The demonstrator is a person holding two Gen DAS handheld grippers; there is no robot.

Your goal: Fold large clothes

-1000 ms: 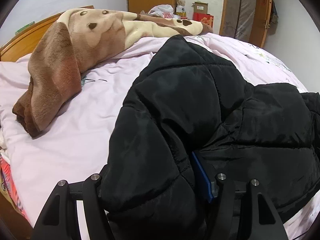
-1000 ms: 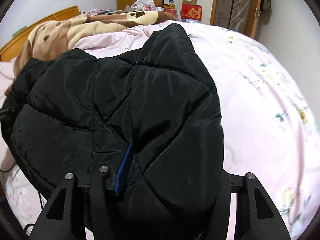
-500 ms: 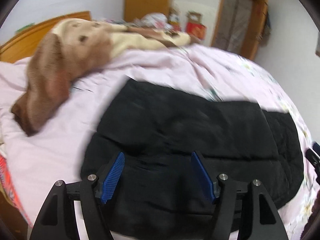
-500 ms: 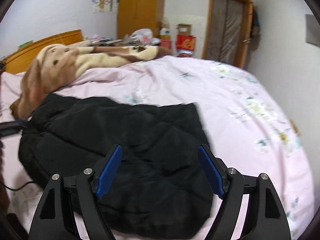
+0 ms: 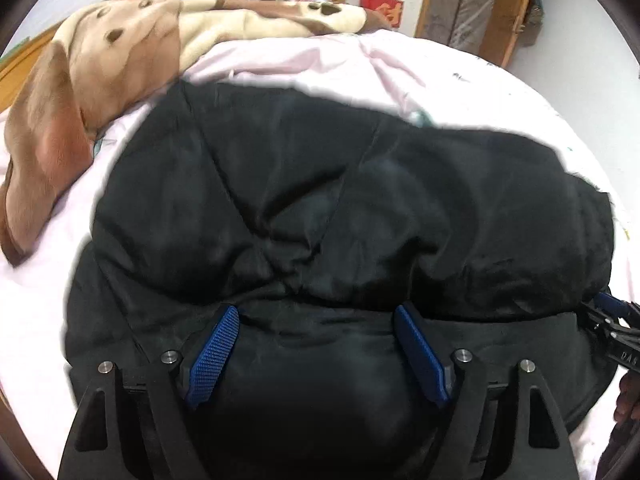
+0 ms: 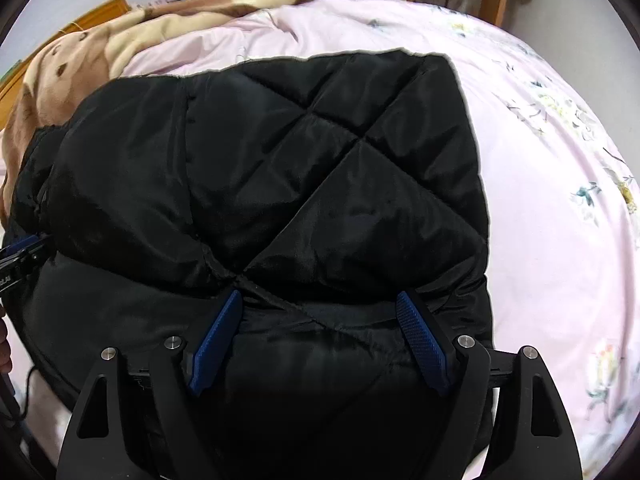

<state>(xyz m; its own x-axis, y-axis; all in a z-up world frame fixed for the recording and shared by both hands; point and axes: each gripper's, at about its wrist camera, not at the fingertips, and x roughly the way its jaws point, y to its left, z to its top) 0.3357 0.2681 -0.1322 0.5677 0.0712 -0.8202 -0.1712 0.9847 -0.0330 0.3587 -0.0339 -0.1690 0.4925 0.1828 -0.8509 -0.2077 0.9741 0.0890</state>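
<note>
A black quilted jacket (image 5: 340, 208) lies folded over itself on the pink bedspread (image 5: 460, 80); it also fills the right wrist view (image 6: 280, 168). My left gripper (image 5: 316, 316) is open, its blue pads just above the folded edge, holding nothing. My right gripper (image 6: 320, 304) is open too, over the jacket's near right part. The right gripper's tip shows at the right edge of the left wrist view (image 5: 612, 316), and the left gripper's tip at the left edge of the right wrist view (image 6: 20, 252).
A brown and cream fleece blanket (image 5: 100, 80) lies bunched along the far left of the bed (image 6: 100, 52). A wooden headboard (image 6: 100, 12) stands behind it. A wardrobe, boxes and a door stand at the far wall.
Both grippers were shut on the jacket's edge and held it up; they have let it go and opened. The jacket now lies folded flat on the bed, and both grippers hover low over it.
</note>
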